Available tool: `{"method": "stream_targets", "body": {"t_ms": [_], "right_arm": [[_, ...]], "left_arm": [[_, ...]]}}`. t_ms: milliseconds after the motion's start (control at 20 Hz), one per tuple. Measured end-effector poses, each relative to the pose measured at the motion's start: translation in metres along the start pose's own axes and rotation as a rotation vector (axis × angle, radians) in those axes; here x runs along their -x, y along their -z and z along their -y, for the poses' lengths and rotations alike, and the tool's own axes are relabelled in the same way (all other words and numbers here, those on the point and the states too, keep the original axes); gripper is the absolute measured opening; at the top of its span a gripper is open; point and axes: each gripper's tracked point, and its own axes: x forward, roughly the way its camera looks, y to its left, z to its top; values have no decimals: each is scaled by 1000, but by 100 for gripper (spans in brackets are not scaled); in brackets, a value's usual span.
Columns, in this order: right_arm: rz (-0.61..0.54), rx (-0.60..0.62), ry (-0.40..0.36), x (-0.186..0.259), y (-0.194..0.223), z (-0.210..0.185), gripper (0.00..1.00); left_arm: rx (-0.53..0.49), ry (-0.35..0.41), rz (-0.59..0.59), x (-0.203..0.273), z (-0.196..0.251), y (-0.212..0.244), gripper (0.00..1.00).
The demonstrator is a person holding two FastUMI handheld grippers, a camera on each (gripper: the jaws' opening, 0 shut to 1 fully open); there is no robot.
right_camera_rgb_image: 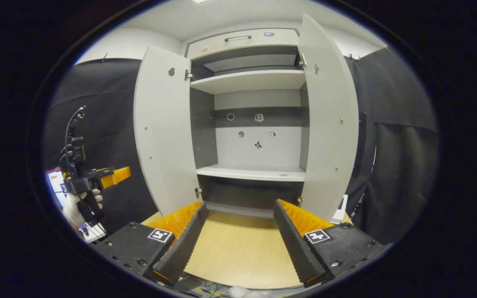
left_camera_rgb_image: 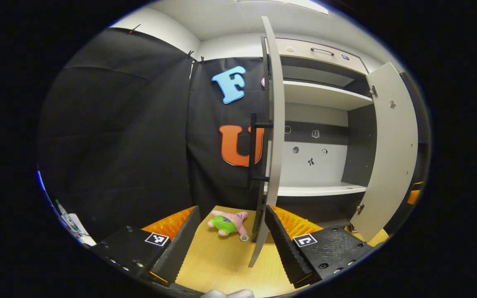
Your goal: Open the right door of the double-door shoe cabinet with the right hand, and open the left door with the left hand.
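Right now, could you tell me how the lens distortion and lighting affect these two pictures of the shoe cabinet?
In the left gripper view, the fisheye bows the left door edge-on into a curve; the pink plush toy on the wooden table stays sharp. In the right gripper view, both doors bulge outward, the right door most, and even ceiling light leaves the cabinet shelves bright, the recess beneath them shadowed.

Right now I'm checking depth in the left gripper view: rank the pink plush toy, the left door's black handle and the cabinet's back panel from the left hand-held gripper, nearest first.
1. Pink plush toy, on the tabletop just beyond the left hand-held gripper.
2. Black handle, above, on the edge-on left door.
3. Back panel, deep inside, to the right.
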Motion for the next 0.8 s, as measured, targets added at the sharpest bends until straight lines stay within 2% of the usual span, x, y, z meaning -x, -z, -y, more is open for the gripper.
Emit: {"method": "stream_targets", "body": {"t_ms": [200, 550, 800], "right_arm": [[33, 13, 23, 1, -16, 5, 100], [118, 4, 106, 17, -49, 30, 100], [144, -19, 167, 29, -55, 47, 100]], "left_arm": [[-62, 17, 54, 17, 25, -31, 93], [-87, 106, 122, 45, 86, -67, 97], [-103, 159, 122, 58, 121, -63, 96]]}}
